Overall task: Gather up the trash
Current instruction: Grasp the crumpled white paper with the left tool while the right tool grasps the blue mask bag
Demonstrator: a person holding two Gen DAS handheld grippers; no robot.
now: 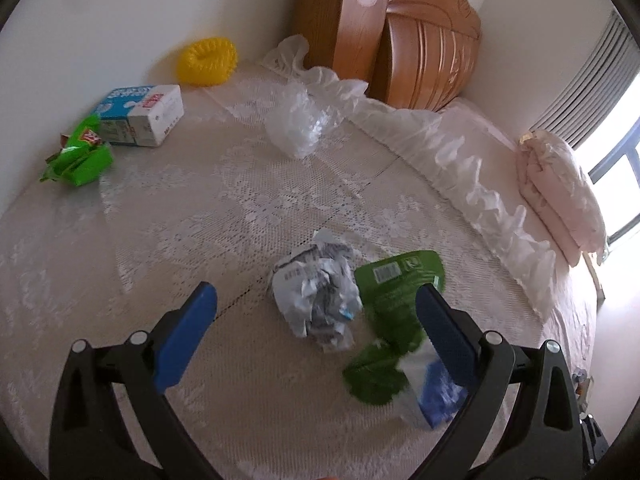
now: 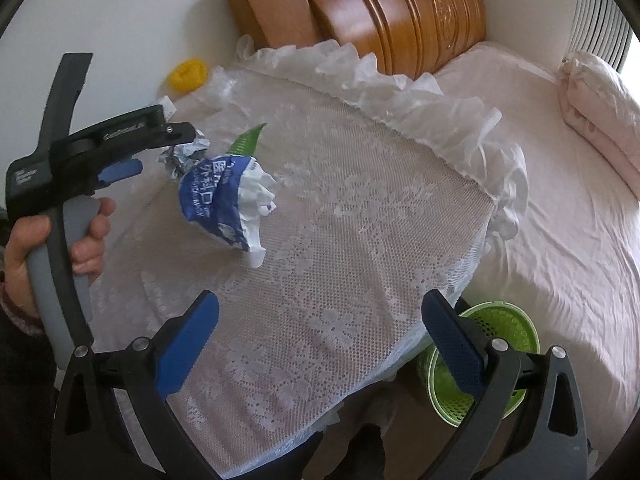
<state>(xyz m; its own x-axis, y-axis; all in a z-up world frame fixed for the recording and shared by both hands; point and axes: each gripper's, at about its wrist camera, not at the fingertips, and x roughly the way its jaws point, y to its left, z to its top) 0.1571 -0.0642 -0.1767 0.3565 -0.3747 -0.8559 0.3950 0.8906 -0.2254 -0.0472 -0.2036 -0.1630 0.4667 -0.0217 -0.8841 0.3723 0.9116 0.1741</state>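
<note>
Lace covers the table (image 1: 168, 216), a white openwork cloth with flower patterns and a gathered sheer frill (image 1: 452, 152) along its far edge, set against a plain pale wall. Beyond the frill lies a bed (image 2: 560, 208) with a smooth pink sheet, a folded pink quilt (image 1: 560, 192) near a bright window, and a glossy carved wooden headboard (image 1: 424, 48). On the cloth, well apart at the far left, rest a white and blue carton (image 1: 140, 114), a shiny green snack bag (image 1: 78, 156) just beside it, a ribbed yellow plastic ring (image 1: 206, 62) by the wall, and a crumpled clear plastic bag (image 1: 300, 124) near the middle. Closer in, a ball of crumpled printed paper (image 1: 316, 292) sits between the fingers of the left gripper (image 1: 316, 300), whose blue-padded jaws are spread wide and touch nothing. A crinkled green wrapper (image 1: 394, 296) lies just right of the paper, and a blue and white wrapper (image 1: 432, 392) overlaps its near end. The right gripper (image 2: 320, 312) hovers over bare lace near the table's edge, jaws likewise spread. Below that edge stands a round green mesh waste basket (image 2: 504, 320) on the floor. A hand (image 2: 48, 240) grips the left tool's grey handle.
</note>
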